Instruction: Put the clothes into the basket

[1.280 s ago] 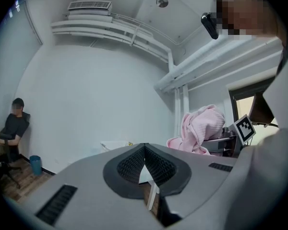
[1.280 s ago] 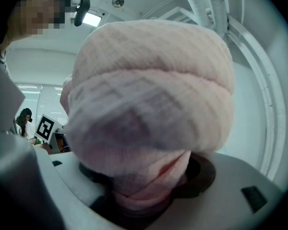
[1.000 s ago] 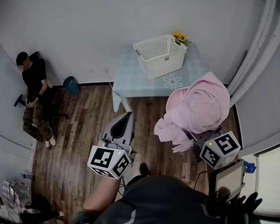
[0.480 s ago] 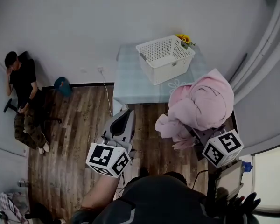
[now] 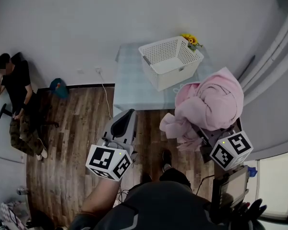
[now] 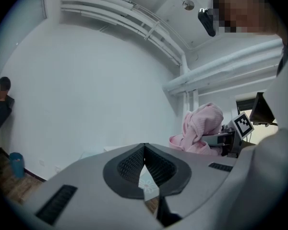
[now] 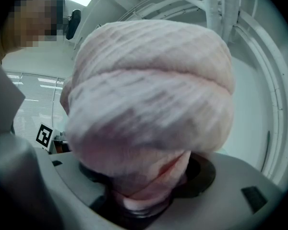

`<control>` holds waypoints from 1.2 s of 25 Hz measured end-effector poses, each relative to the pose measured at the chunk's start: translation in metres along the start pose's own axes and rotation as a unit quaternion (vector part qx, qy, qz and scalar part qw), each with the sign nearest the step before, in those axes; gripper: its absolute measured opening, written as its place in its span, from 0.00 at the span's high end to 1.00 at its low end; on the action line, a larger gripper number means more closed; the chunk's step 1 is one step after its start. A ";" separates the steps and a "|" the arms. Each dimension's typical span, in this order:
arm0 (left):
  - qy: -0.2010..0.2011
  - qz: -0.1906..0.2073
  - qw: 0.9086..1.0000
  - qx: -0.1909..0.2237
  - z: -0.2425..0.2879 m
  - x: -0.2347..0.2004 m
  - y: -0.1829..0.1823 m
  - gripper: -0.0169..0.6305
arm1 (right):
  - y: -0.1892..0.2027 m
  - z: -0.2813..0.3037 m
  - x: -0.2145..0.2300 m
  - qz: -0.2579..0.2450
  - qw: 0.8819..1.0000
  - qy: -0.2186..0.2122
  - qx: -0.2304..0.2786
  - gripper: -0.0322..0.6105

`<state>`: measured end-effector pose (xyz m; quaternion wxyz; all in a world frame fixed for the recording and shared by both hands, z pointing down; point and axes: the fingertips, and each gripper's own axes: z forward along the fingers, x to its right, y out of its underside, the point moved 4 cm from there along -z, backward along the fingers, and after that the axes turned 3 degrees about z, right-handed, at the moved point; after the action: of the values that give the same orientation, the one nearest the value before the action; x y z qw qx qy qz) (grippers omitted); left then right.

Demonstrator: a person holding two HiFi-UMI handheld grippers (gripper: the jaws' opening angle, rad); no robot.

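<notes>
Snugly, pink garment [image 7: 149, 95] bunches between right gripper [image 7: 145, 202] fingers.

The basket [image 5: 170, 61] sat on the table [image 5: 132, 87] against the wall [image 5: 86, 23], flowers [image 5: 190, 40] just behind it. The bundled garment [image 5: 209, 107] hung before the table's right corner, right of your left gripper [image 5: 128, 114]. A person [image 5: 17, 104] sat far left.

garment [image 5: 212, 103]: fluffy pink, bunched into a rounded bundle, held aloft, one loose fold drooping at its left.
basket [image 5: 178, 72]: white, perforated, upright, open-topped, just beyond the garment.
</notes>
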<state>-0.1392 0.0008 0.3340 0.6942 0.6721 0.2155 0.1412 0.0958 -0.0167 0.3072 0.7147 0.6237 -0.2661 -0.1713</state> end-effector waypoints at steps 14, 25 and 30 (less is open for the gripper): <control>-0.046 0.010 0.999 0.014 0.144 -0.047 -0.031 0.96 | -0.042 0.109 0.122 0.005 0.999 -0.036 0.009 0.42; -0.082 0.022 0.996 0.000 0.296 -0.098 -0.069 0.96 | -0.109 0.239 0.236 0.012 0.997 -0.082 0.005 0.42; -0.089 0.029 0.996 -0.012 0.289 -0.097 -0.062 0.96 | -0.106 0.241 0.241 0.019 0.996 -0.084 0.013 0.42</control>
<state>-0.0881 -0.3019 0.2845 0.7141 0.6797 0.1317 0.1040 0.1548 -0.3656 0.2628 0.6849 0.6111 -0.3390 -0.2064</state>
